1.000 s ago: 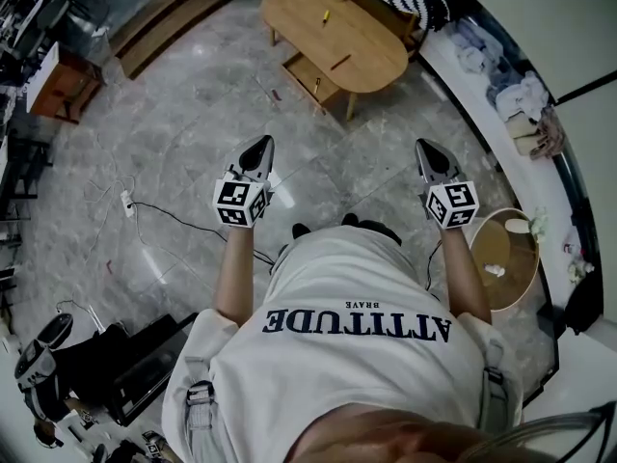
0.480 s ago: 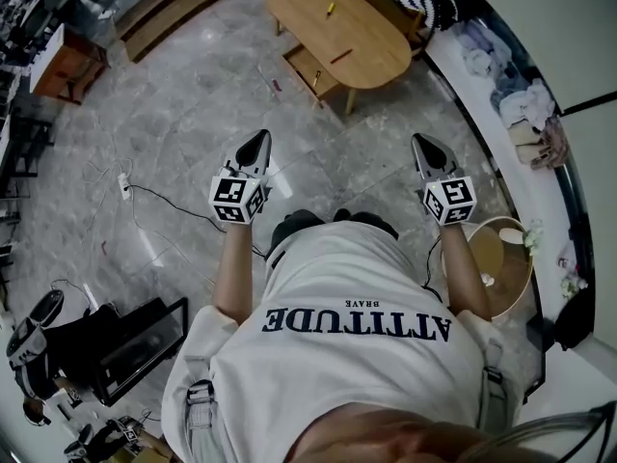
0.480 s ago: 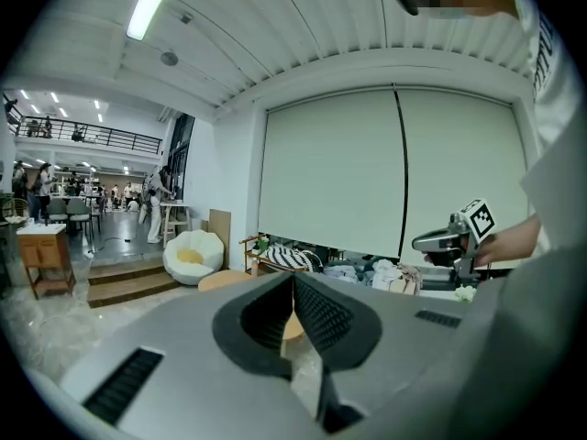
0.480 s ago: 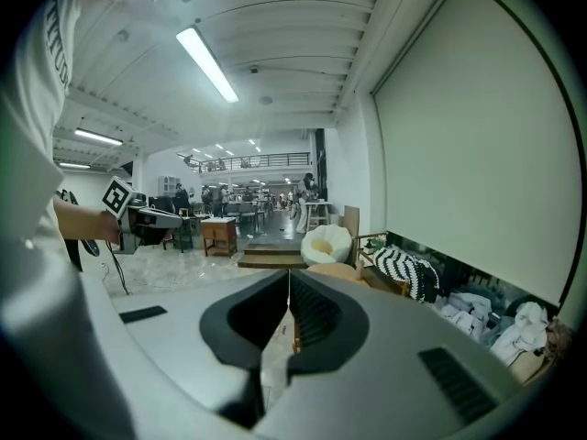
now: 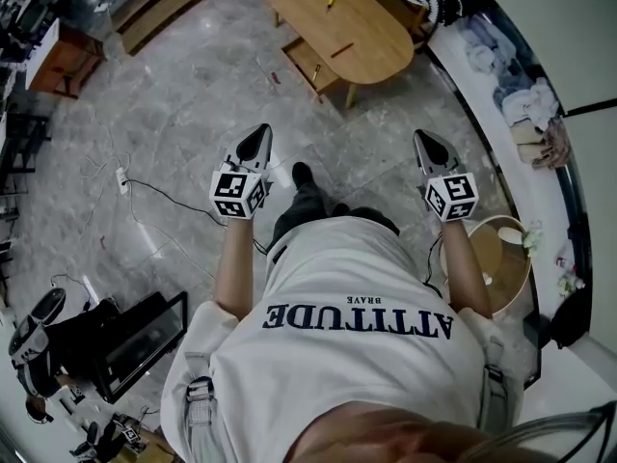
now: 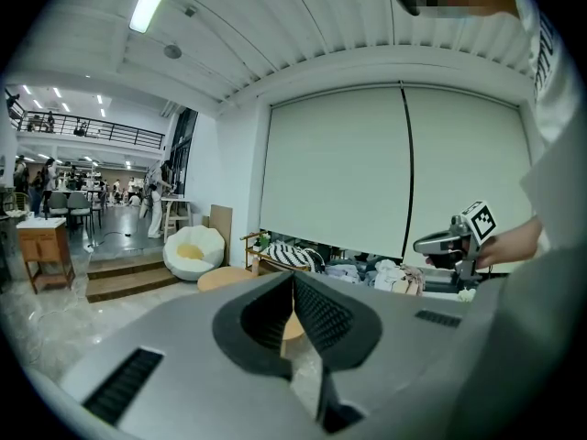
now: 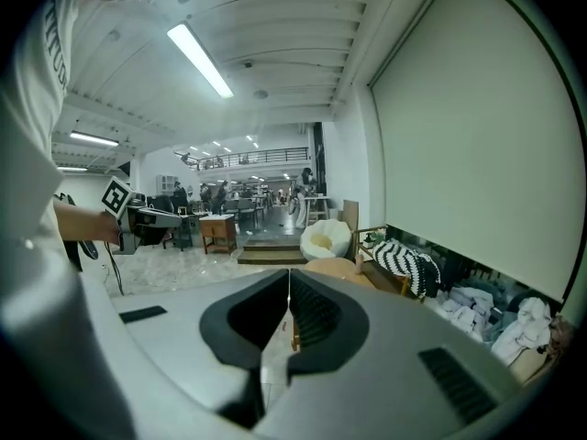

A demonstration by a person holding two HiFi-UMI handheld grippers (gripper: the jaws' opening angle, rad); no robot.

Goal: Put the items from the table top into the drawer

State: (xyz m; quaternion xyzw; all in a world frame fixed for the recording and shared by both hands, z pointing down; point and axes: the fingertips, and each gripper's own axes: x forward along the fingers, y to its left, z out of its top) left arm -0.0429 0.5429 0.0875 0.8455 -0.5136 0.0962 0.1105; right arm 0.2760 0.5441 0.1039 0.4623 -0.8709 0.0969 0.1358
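The oval wooden coffee table (image 5: 359,29) stands ahead at the top of the head view. On it lie a small yellow item (image 5: 331,1) and a thin dark stick-like item (image 5: 342,49). Its drawer (image 5: 310,67) hangs open on the near side. My left gripper (image 5: 257,136) and right gripper (image 5: 422,140) are held out over the floor, well short of the table, both shut with nothing between the jaws. In the left gripper view the table top (image 6: 223,278) shows past the closed gripper (image 6: 293,280). The right gripper view shows it (image 7: 330,268) beyond the closed gripper (image 7: 290,273).
A round wooden tub (image 5: 496,258) stands close on the right. A power strip (image 5: 122,179) with a black cable lies on the marble floor at left, a black case (image 5: 135,340) at lower left. Clothes are piled on a ledge (image 5: 525,104) along the right wall.
The person has taken a step towards the table; a foot now shows between the grippers. Both grippers stayed shut and travelled along with the body.
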